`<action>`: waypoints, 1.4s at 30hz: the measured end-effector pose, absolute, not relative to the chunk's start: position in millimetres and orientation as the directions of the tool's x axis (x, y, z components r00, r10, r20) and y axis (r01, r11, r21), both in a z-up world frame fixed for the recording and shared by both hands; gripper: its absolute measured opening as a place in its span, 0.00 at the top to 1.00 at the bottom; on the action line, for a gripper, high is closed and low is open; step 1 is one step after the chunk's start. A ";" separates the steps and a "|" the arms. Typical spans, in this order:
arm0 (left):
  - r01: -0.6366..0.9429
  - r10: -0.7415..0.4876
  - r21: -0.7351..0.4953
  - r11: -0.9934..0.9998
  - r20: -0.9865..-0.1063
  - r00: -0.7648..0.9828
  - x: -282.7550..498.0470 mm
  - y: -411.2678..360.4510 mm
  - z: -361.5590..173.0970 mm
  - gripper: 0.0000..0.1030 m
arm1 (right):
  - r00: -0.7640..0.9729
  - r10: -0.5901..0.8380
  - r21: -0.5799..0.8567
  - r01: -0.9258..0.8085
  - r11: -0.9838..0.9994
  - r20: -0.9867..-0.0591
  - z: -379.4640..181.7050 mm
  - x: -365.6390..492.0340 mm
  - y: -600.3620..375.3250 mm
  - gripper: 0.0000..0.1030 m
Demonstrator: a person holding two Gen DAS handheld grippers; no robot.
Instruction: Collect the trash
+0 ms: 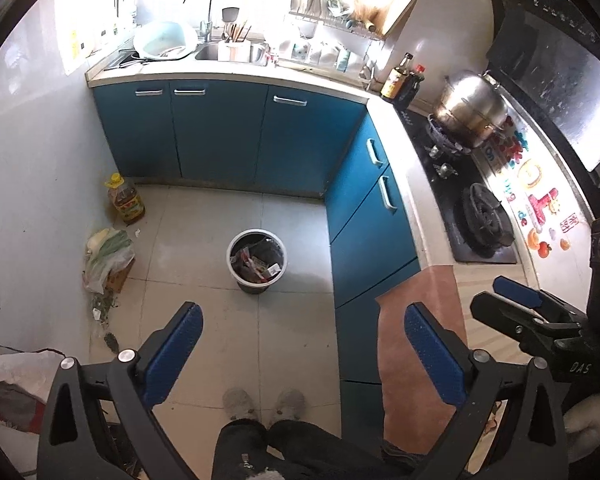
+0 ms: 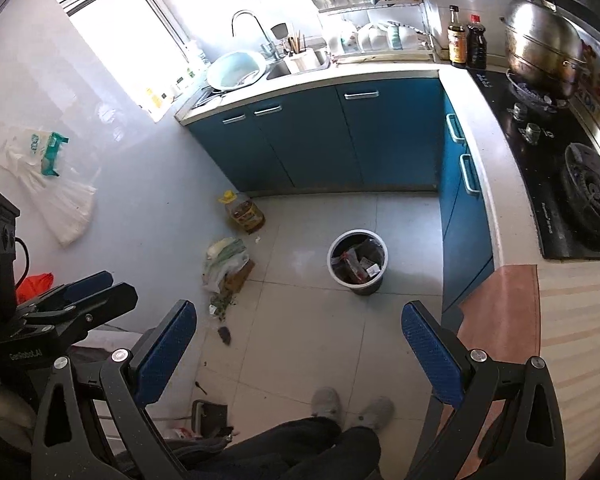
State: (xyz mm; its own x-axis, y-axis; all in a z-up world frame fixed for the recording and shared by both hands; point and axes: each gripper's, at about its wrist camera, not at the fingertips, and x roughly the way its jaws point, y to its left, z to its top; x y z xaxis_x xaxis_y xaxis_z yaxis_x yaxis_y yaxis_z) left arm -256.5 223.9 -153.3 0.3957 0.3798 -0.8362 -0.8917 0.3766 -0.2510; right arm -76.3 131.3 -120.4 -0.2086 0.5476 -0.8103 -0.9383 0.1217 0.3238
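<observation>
Pale floor tiles (image 2: 312, 328) filled the small kitchen between the blue cabinets (image 2: 388, 140), and you held both tools high above them. Your left gripper (image 1: 302, 344) had its jaws wide apart with nothing between them, and your right gripper (image 2: 298, 340) was the same, apart and empty. The trash was on the floor by the left wall, well apart from both grippers: one plastic bag (image 2: 224, 262) with green leaves inside, resting on a flat piece of cardboard (image 2: 242, 276), then one scatter of leaf scraps (image 2: 222, 302) and one small dark scrap (image 2: 225, 335) nearer to you. I judged the bag soft and light, so you should pinch it at the gathered top; the thin film could slip or tear. The loose scraps looked limp and thin, hard to pinch from a flat tile. One bin (image 2: 358, 261), already lined and partly full, stood in the middle of the floor. One oil bottle (image 2: 242, 212) stood just beside the wall; it looked full and probably not trash.
</observation>
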 end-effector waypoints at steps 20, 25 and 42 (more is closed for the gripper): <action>-0.873 0.380 -0.276 0.403 -0.817 0.434 -264.6 225.3 -145.6 0.00 | -0.221 0.545 0.335 -0.935 0.119 -0.809 -113.4 -83.3 135.6 0.00; -0.870 0.379 -0.276 0.409 -0.816 0.437 -265.0 225.7 -144.8 0.00 | -0.222 0.542 0.341 -0.931 0.128 -0.811 -116.0 -81.9 136.5 0.00; -0.861 0.362 -0.284 0.421 -0.818 0.447 -258.9 227.0 -145.0 0.00 | -0.230 0.544 0.351 -0.927 0.128 -0.807 -115.3 -83.6 136.1 0.00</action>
State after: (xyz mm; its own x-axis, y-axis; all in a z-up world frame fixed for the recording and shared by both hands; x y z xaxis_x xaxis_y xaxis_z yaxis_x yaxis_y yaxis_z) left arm -258.9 227.0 -145.0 0.4469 0.3623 -0.8179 -0.8615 0.4208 -0.2842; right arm -83.6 136.1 -115.3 -0.2303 0.5442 -0.8067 -0.9274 0.1285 0.3514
